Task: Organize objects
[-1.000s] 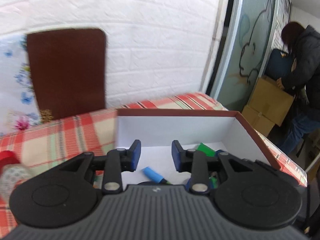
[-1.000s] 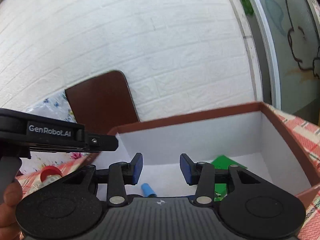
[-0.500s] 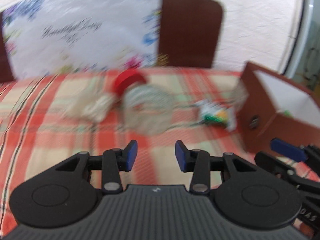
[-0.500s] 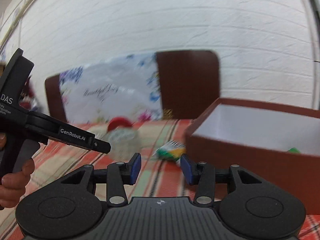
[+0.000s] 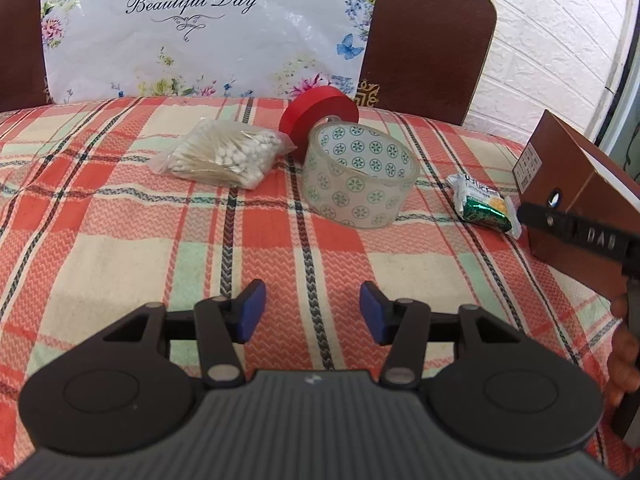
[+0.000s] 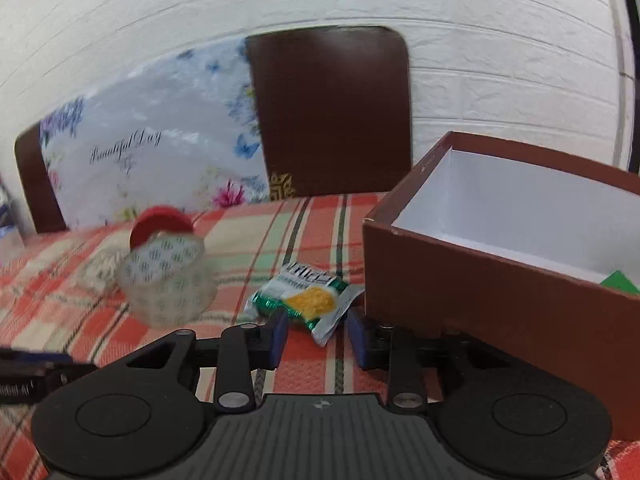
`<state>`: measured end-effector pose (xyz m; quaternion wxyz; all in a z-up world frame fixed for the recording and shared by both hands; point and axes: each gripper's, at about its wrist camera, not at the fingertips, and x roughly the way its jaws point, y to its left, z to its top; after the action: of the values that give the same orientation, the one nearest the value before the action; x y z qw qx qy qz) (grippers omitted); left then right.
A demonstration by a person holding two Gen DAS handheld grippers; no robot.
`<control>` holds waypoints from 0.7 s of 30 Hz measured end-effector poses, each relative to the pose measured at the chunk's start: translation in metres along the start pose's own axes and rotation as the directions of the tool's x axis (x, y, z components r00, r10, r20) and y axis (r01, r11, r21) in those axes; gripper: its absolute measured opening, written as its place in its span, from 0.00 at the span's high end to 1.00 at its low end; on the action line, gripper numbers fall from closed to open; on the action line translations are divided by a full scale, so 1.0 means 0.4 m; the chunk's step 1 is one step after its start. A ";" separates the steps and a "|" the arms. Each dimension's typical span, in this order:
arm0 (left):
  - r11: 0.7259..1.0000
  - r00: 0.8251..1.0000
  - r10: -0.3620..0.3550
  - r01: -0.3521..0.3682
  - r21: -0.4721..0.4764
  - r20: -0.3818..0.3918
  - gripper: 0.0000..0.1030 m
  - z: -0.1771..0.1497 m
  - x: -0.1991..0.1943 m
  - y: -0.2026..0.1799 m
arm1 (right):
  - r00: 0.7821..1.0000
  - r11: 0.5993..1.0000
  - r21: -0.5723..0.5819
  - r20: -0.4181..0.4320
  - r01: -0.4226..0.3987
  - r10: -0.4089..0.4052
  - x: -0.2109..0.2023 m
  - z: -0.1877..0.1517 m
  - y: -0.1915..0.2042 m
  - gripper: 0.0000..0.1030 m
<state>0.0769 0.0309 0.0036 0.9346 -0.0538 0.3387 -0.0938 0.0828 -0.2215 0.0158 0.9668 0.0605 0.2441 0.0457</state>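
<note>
On the plaid cloth lie a bag of cotton swabs (image 5: 226,154), a red tape roll (image 5: 318,114), a clear patterned tape roll (image 5: 358,176) (image 6: 166,284) and a green-and-yellow snack packet (image 5: 482,204) (image 6: 306,302). A brown box (image 6: 500,296) (image 5: 576,196) with a white inside stands at the right. My left gripper (image 5: 312,316) hovers over bare cloth, short of the clear tape, its jaws opening with nothing between them. My right gripper (image 6: 316,338) sits just in front of the packet, beside the box's corner. Its jaws are closing; the packet's near end lies at the tips, apart from the pads.
Two dark brown chair backs (image 5: 428,44) and a flowered plastic bag (image 5: 200,28) stand behind the table against a white brick wall. Something green (image 6: 618,282) lies inside the box. A hand (image 5: 624,356) holds the right gripper's handle at the right edge of the left wrist view.
Both grippers swung left, away from over the box, and dropped toward the cloth. The left jaws have widened; the right jaws have narrowed near the snack packet.
</note>
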 end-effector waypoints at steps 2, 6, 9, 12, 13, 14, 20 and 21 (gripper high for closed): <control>1.000 1.000 -0.002 0.001 0.012 0.018 0.43 -0.011 0.001 -0.004 | 0.999 0.999 0.014 -0.006 -0.034 0.034 0.007 0.009 -0.003 0.49; 0.999 0.999 0.000 -0.002 0.039 0.050 0.40 -0.023 -0.001 -0.010 | 0.998 0.993 -0.107 -0.013 0.054 -0.056 0.054 0.003 0.067 0.38; 0.999 0.997 -0.012 0.008 0.046 0.074 0.39 -0.032 -0.005 -0.006 | 0.993 0.983 -0.153 -0.048 0.103 -0.112 0.112 -0.018 0.105 0.47; 0.999 0.996 -0.028 0.026 0.031 0.082 0.38 -0.033 -0.007 0.002 | 0.990 0.970 -0.217 -0.070 0.107 -0.125 0.143 -0.036 0.127 0.88; 0.999 0.996 -0.032 0.030 0.028 0.084 0.37 -0.034 -0.006 0.003 | 0.990 0.970 -0.219 -0.072 0.101 -0.120 0.139 -0.034 0.128 0.95; 0.999 0.996 -0.034 0.032 0.029 0.086 0.37 -0.034 -0.006 0.002 | 0.990 0.969 -0.224 -0.069 0.105 -0.123 0.134 -0.033 0.128 0.98; 0.999 0.996 -0.037 0.034 0.032 0.084 0.37 -0.034 -0.005 0.001 | 0.993 0.964 -0.259 -0.082 0.061 -0.085 0.047 -0.084 0.124 0.99; 0.999 0.996 -0.037 0.035 0.034 0.077 0.36 -0.032 -0.006 0.000 | 0.994 0.962 -0.268 -0.085 0.048 -0.074 0.025 -0.098 0.124 0.99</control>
<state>0.0667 0.0309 -0.0048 0.9461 -0.0485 0.2994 -0.1139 0.0698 -0.1676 -0.0163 0.9544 -0.0796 0.2830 0.0511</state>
